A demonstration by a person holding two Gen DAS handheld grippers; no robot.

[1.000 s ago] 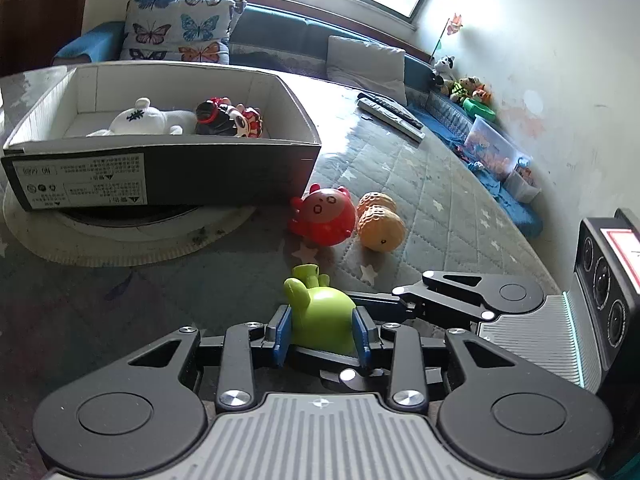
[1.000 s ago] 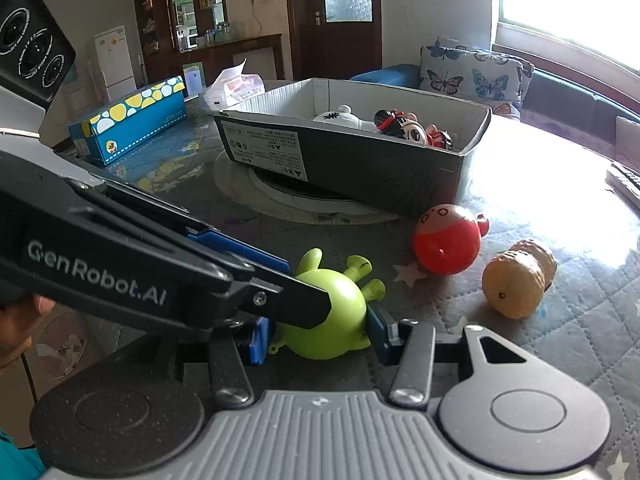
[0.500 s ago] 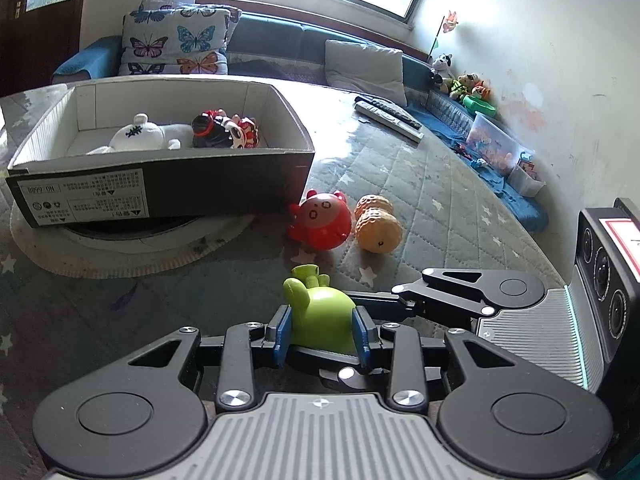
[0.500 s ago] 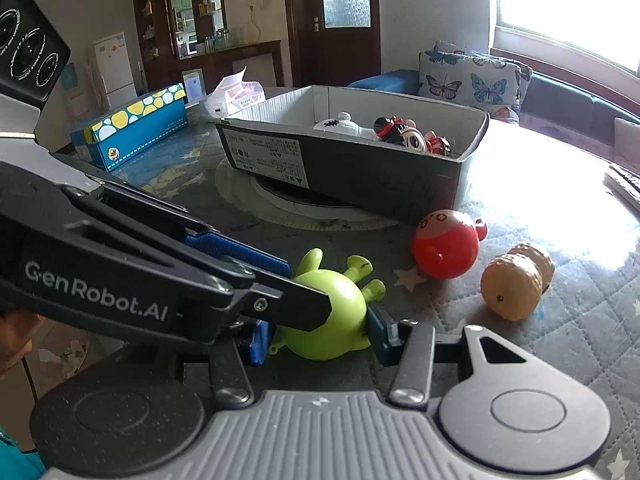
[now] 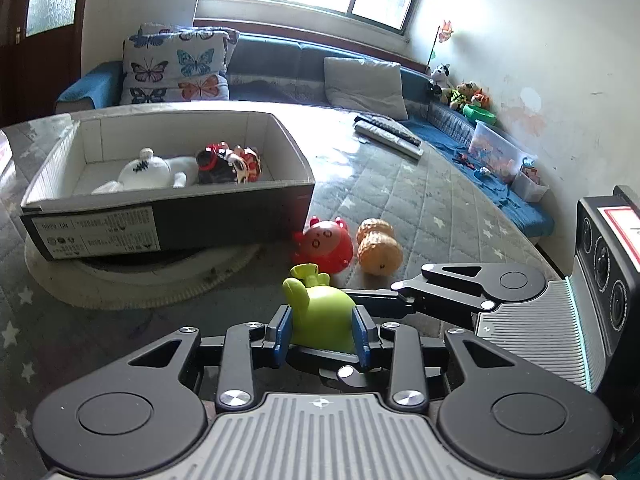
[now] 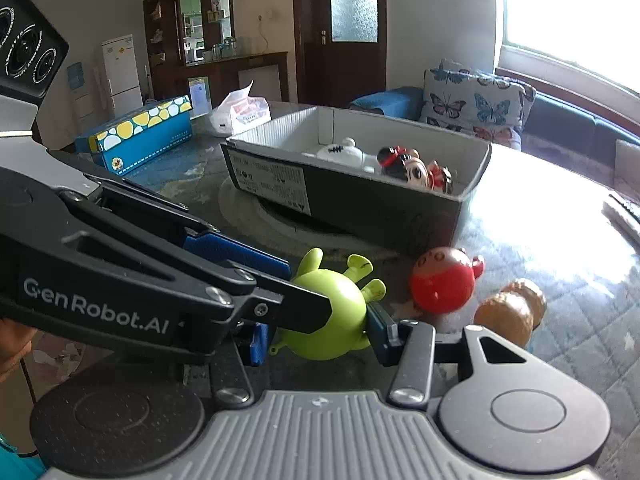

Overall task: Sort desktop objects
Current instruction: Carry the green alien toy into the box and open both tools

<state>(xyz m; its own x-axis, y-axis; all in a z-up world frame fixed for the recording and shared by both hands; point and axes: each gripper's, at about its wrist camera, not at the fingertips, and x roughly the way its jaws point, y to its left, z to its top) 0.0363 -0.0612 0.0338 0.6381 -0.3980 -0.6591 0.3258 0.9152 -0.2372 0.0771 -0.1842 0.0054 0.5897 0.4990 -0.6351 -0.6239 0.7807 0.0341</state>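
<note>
My left gripper (image 5: 320, 332) is shut on a green alien toy (image 5: 320, 318), also seen in the right wrist view (image 6: 328, 316). My right gripper (image 6: 316, 340) has its pads on both sides of the same toy, and its fingers (image 5: 448, 292) reach in from the right. A red round toy (image 5: 324, 246) and an orange peanut-shaped toy (image 5: 378, 248) lie on the table beyond. A dark cardboard box (image 5: 168, 220) holds a white plush (image 5: 148, 170) and a Minnie figure (image 5: 228, 162).
The box sits on a round white mat (image 5: 132, 280). Remote controls (image 5: 388, 132) lie at the far table edge. A blue dotted box (image 6: 140, 132) and a tissue pack (image 6: 240, 114) stand far left in the right wrist view. A sofa with cushions (image 5: 176, 66) runs behind.
Both grippers have risen and drawn back slightly with the green toy still held; the box and floor toys look further below. The grip has not changed.
</note>
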